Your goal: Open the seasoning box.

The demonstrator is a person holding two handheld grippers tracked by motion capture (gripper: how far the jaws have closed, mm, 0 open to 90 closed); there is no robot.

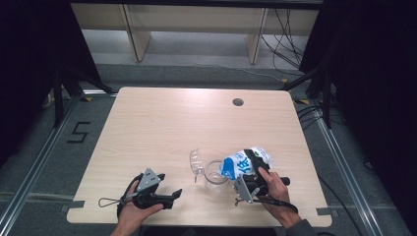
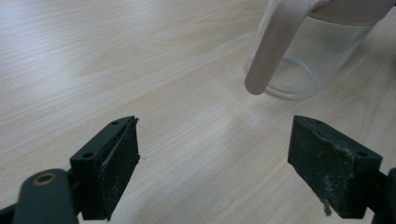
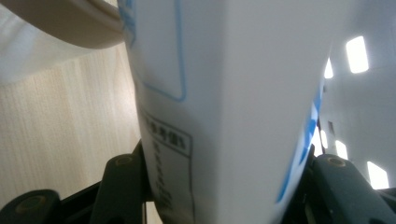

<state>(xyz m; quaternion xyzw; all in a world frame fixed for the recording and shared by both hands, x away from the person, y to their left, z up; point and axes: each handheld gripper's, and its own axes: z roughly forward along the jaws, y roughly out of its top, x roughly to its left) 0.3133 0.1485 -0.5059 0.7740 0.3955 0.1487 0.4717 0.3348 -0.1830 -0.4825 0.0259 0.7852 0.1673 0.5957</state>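
A clear glass pitcher [image 1: 214,172] stands at the table's front middle, its clear lid [image 1: 197,162] flipped open to the left. Its pale handle [image 2: 273,46] hangs down in the left gripper view. My right gripper [image 1: 251,169] is shut on a white and blue carton [image 1: 244,162], tipped with its top over the pitcher's mouth. In the right gripper view the carton [image 3: 233,102] sits tight between both jaws. My left gripper [image 1: 176,193] rests low on the table to the left of the pitcher, jaws open and nothing between them [image 2: 215,158].
The wooden table [image 1: 162,123] has a round cable hole [image 1: 238,102] at its far right. Table legs and cables lie on the floor behind. A thin wire loop [image 1: 109,201] trails from the left gripper near the front edge.
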